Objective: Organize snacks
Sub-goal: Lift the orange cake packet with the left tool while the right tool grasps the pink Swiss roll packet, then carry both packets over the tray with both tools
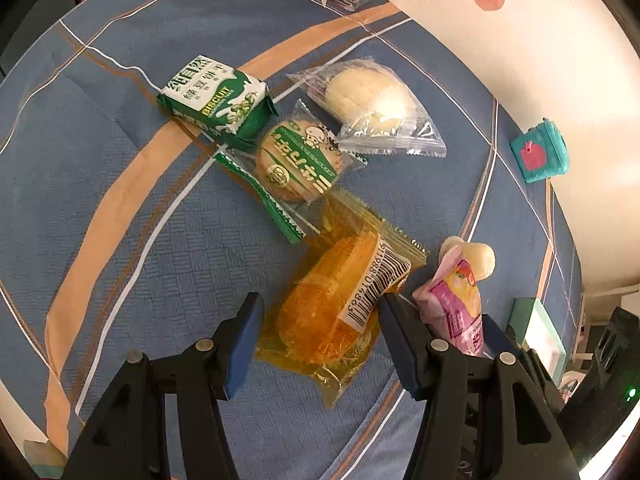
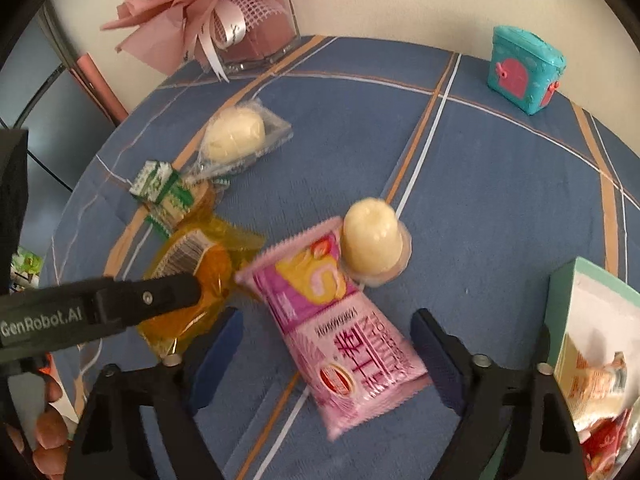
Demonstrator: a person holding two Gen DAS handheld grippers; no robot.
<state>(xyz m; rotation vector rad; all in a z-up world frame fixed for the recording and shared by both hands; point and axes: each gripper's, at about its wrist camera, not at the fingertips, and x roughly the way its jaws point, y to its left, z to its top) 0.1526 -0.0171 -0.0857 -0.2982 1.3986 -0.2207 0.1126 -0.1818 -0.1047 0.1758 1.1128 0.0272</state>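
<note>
– While both grippers are over the tabletop, which one is placed for the pink pack?
– Right gripper. Pack lies flat on the cloth, right between its jaws. Left gripper is beside it, busy with the orange pack.
– Right jaws' state?
– Wide, nothing held. Gap on both sides of the pack, bigger on the left pad's side, slim on the right.
– Long axis of the pack?
– Slanted: far end up-left, near end down-right in the right wrist view. Roughly along the way the gripper points, skewed a bit. So the jaws would close across its short width, which looks fine to me; a small roll could square it up.
– Anything in the way?
– Pudding cup touches the pack's far end. Outside the jaws, but a lift may nudge it.
– Left jaws?
– Narrower, pads meeting the orange pack's wrapper on both sides, so I read it as gripped. It looks to rest on the cloth.
– Where would pink go?
– My guess is the box at the right edge, snacks already in it. Near the right gripper, well apart from the left.
</note>
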